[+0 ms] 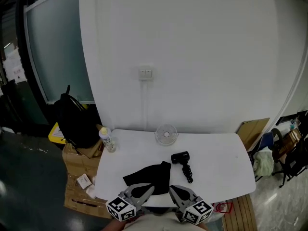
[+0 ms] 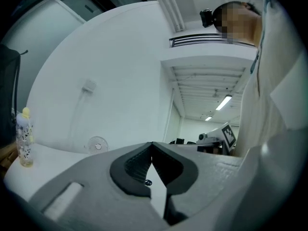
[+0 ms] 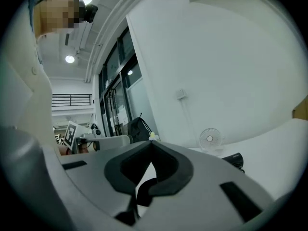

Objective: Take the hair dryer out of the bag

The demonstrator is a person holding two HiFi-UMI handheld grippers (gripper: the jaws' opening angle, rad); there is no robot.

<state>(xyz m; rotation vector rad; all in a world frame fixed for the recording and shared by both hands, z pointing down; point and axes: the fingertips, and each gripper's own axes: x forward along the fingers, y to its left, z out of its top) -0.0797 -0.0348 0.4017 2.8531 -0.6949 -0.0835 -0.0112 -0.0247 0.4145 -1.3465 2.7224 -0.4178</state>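
Note:
The black hair dryer (image 1: pixel 180 158) lies on the white table (image 1: pixel 216 158) with its cord (image 1: pixel 187 173) coiled in front of it. It also shows at the right of the right gripper view (image 3: pixel 234 160). The black bag (image 1: pixel 149 176) lies flat and limp to its left, near the table's front edge. My left gripper (image 1: pixel 152 186) and right gripper (image 1: pixel 171 187) hover side by side at that edge, just in front of the bag, with their tips turned toward each other. The jaws of both are shut with nothing between them, as each gripper's own view shows: left gripper (image 2: pixel 152 143), right gripper (image 3: pixel 151 142).
A small white fan (image 1: pixel 166 134) stands at the table's back edge and a spotted bottle (image 1: pixel 108 139) at its back left corner. A black backpack (image 1: pixel 74 121) rests on cardboard boxes (image 1: pixel 77 172) left of the table. A white wall rises behind.

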